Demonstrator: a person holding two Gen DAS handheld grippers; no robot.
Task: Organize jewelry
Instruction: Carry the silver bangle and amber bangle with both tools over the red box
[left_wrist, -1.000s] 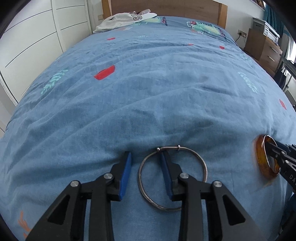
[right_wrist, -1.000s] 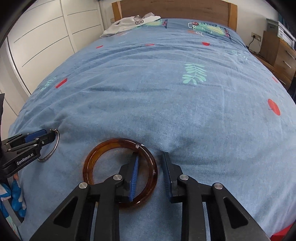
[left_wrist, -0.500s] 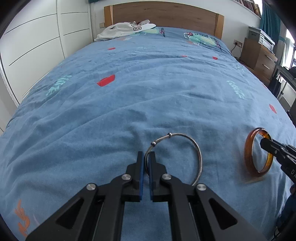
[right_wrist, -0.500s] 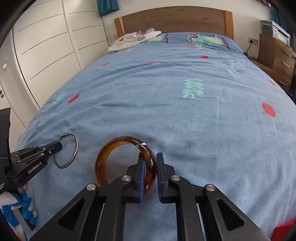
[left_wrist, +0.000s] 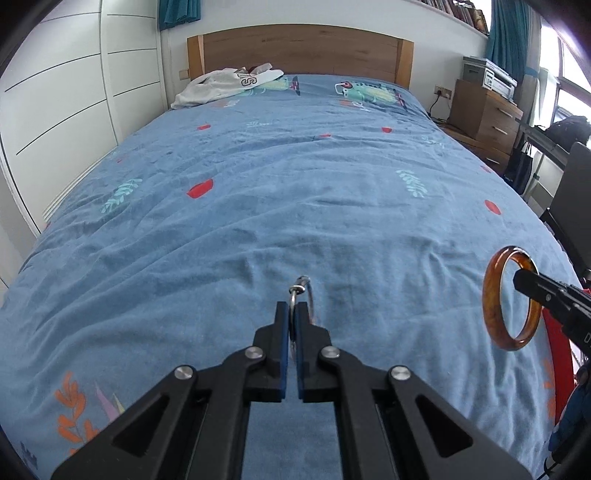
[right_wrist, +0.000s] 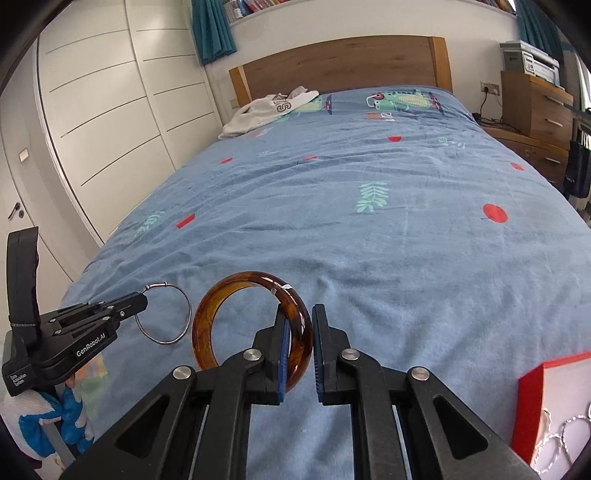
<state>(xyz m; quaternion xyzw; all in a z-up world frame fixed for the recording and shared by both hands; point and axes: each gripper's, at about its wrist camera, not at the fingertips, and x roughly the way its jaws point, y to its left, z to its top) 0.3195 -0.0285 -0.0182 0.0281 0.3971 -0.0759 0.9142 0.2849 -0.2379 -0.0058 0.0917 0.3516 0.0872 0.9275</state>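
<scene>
Left gripper (left_wrist: 291, 314): your jaws have just closed, and they pinch the thin wire of the silver hoop between the blue pads.
Silver hoop (right_wrist: 164, 314): you hold it clear of the bedspread, above the bed's near edge toward its left corner. From the left wrist view it shows almost edge-on; from the right wrist view it hangs as a full circle from the gripper tip, its small clasp at the top beside the tip.
Amber bangle (right_wrist: 255, 321): it is lifted off the bedspread too, above the near edge, just beside the hoop and to its right; the two look close, and you cannot tell from the pictures whether they touch. It stands upright, with a pale fleck on its top rim.
Right gripper (right_wrist: 299, 347): your jaws have just been closing and now clamp the right-hand side of the bangle's band. The left pad lies against it; whether the right pad presses it fully is hard to tell.
Bedspread (left_wrist: 295, 192): blue, creased, printed with red spots and teal leaves, and bare beneath both rings.
White garment (left_wrist: 225, 86): crumpled at the far left corner, against the wooden headboard (left_wrist: 299, 51).
Red-edged tray (right_wrist: 546, 410): at the near right corner, with silvery chain links (right_wrist: 561, 439) lying in it.
</scene>
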